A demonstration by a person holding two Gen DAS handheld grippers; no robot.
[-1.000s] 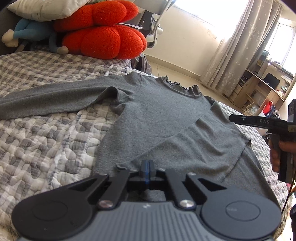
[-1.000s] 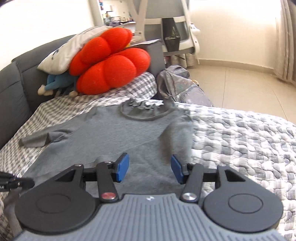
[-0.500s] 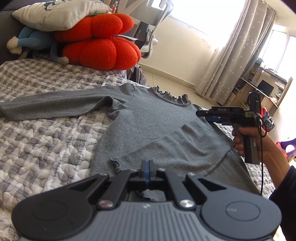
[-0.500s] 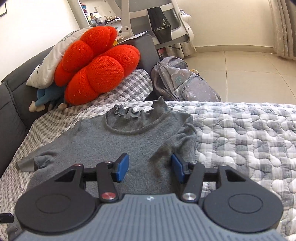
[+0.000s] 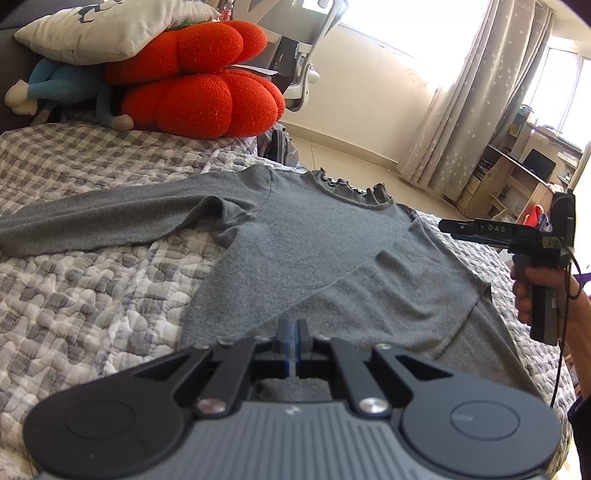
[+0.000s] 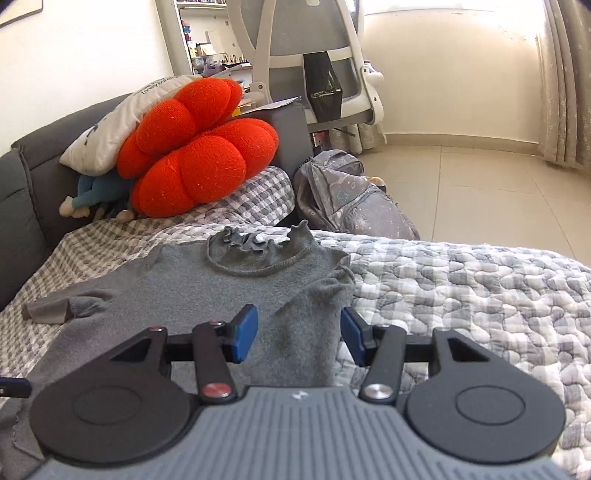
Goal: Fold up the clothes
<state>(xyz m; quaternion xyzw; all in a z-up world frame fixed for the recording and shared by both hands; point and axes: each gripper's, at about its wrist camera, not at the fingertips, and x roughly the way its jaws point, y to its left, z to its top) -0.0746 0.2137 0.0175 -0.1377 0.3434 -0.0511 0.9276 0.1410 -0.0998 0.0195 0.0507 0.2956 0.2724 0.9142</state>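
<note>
A grey long-sleeved top [image 5: 314,251] with a ruffled collar [image 6: 251,247] lies flat on the quilted bed. One sleeve [image 5: 92,225] stretches out to the left; the other is folded diagonally across the body [image 5: 388,295]. My left gripper [image 5: 293,343] sits at the folded sleeve's ruffled cuff, pads pressed together on the cloth. My right gripper [image 6: 299,332] is open and hovers low over the shoulder end of the folded sleeve [image 6: 306,325], a blue pad on either side. In the left wrist view the right gripper [image 5: 448,226] reaches in from the right, held by a hand [image 5: 532,291].
An orange knitted cushion [image 6: 192,155], a white pillow [image 5: 107,29] and a blue plush toy [image 5: 55,85] are piled at the head of the bed. A grey backpack [image 6: 347,199] and an office chair [image 6: 314,62] stand on the tiled floor beyond. Bare quilt [image 6: 480,295] lies to the right.
My right gripper has moved forward along the top, from the lower body up to the shoulder below the collar, staying open. My left gripper stayed shut at the cuff and tilted slightly.
</note>
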